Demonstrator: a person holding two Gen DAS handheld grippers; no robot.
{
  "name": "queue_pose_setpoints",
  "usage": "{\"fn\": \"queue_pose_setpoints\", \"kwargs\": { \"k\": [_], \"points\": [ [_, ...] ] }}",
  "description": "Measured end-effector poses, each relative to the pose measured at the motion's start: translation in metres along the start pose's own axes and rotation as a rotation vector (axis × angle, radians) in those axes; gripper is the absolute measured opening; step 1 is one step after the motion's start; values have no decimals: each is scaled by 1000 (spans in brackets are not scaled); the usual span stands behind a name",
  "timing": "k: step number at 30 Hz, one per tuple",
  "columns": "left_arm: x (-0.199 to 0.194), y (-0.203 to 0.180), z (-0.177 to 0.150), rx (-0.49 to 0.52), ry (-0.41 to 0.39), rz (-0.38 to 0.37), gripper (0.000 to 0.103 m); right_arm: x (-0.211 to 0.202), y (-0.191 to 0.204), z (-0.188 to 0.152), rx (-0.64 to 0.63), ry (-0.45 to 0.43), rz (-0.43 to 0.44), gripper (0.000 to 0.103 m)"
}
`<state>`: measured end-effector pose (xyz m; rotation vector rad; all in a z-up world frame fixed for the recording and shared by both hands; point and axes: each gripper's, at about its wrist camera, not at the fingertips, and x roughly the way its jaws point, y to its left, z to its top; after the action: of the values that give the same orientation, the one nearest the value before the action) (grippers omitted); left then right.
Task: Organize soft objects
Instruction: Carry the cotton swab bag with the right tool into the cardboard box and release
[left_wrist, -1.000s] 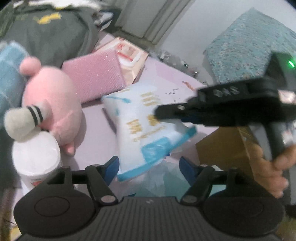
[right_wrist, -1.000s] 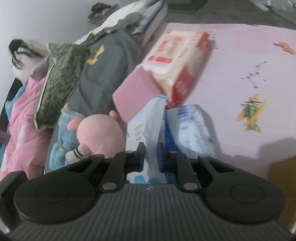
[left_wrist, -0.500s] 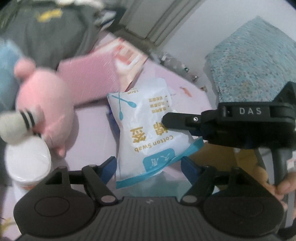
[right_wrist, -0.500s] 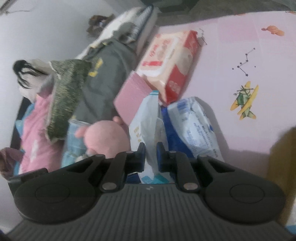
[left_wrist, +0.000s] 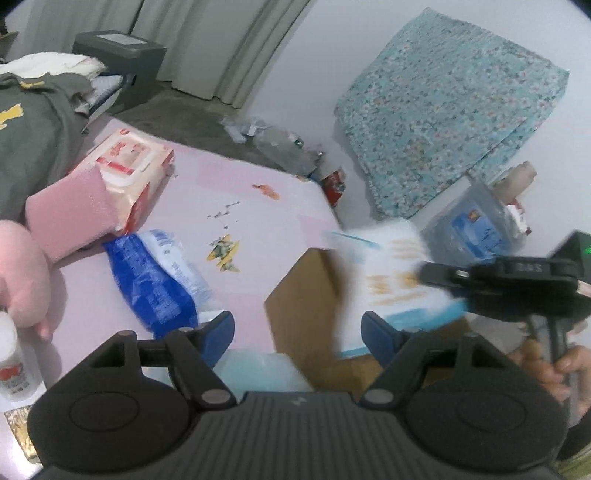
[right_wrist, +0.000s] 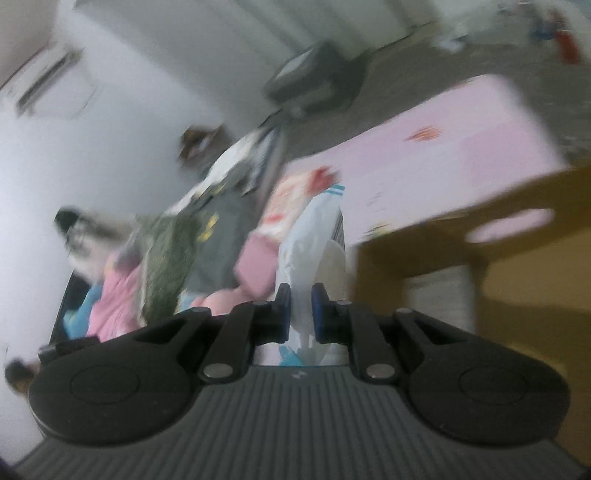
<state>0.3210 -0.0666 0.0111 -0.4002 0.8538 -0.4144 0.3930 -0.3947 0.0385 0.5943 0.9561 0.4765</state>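
Note:
My right gripper (right_wrist: 300, 308) is shut on a white and blue cotton swab bag (right_wrist: 308, 240) and holds it in the air. In the left wrist view the same bag (left_wrist: 391, 273) hangs blurred over an open cardboard box (left_wrist: 306, 295), with the right gripper (left_wrist: 428, 275) pinching its right side. My left gripper (left_wrist: 297, 328) is open and empty, low over the pink mat (left_wrist: 258, 221). A blue and white packet (left_wrist: 155, 280), a pink sponge block (left_wrist: 70, 214), a wet wipes pack (left_wrist: 129, 170) and a pink plush toy (left_wrist: 22, 280) lie on the mat at left.
A white cylinder container (left_wrist: 11, 362) stands at the lower left. Grey clothes (left_wrist: 29, 122) are piled at the far left. A floral blue cloth (left_wrist: 443, 122) hangs on the wall. A clear plastic jug (left_wrist: 476, 221) stands behind the box. The cardboard box (right_wrist: 498, 266) fills the right wrist view's right side.
My right gripper has lifted the cotton swab bag off the mat and carried it right, over the cardboard box. The blue packet beneath is uncovered. My left gripper stays open.

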Motion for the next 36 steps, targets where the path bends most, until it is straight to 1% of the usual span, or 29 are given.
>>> {"fn": "queue_pose_setpoints", "kwargs": {
  "k": [3,5,7,9,11,14,15,18,21,23,26,27,28,29,32,34,35,36],
  "points": [
    [7,8,-4,-9,16,30,76,-25,-39,2,44,-33,-80,10],
    [6,13,-5,-17,18,48,76,-29,-64,2,87,-31,-100,10],
    [6,19,-7,-28,21,67,76,-22,-84,1,96,-23,-111,11],
    [4,23,-9,-33,24,82,76,-10,-98,-2,101,4,-118,11],
    [0,24,-10,-28,18,92,76,2,-108,-7,80,35,-182,11],
    [-4,25,-11,-19,3,110,76,15,-125,-14,77,93,-244,11],
    [-4,25,-11,-15,3,112,76,19,-127,-16,65,109,-265,11],
    [-2,24,-13,-4,9,125,76,29,-132,-21,-6,140,-384,13],
    [-3,22,-16,13,2,137,76,33,-137,-22,5,139,-403,14],
    [-4,21,-17,26,-5,150,76,36,-132,-24,-15,129,-406,14],
    [-7,22,-17,34,-13,168,76,38,-122,-25,-66,102,-475,17],
    [-9,23,-17,37,-17,173,76,36,-119,-23,-74,92,-482,17],
    [-11,23,-17,42,-24,179,76,35,-112,-21,-77,75,-470,19],
    [-13,24,-17,50,-28,184,76,31,-107,-17,-74,59,-435,19],
    [-14,27,-19,63,-23,199,76,22,-85,-19,-85,35,-280,19],
    [-12,32,-21,55,-10,207,76,27,-69,-22,-127,61,-206,19],
    [-11,35,-22,49,-6,211,76,32,-66,-23,-140,87,-189,19],
    [-11,37,-23,44,-2,215,76,38,-63,-24,-156,113,-195,19]
  ]
}}
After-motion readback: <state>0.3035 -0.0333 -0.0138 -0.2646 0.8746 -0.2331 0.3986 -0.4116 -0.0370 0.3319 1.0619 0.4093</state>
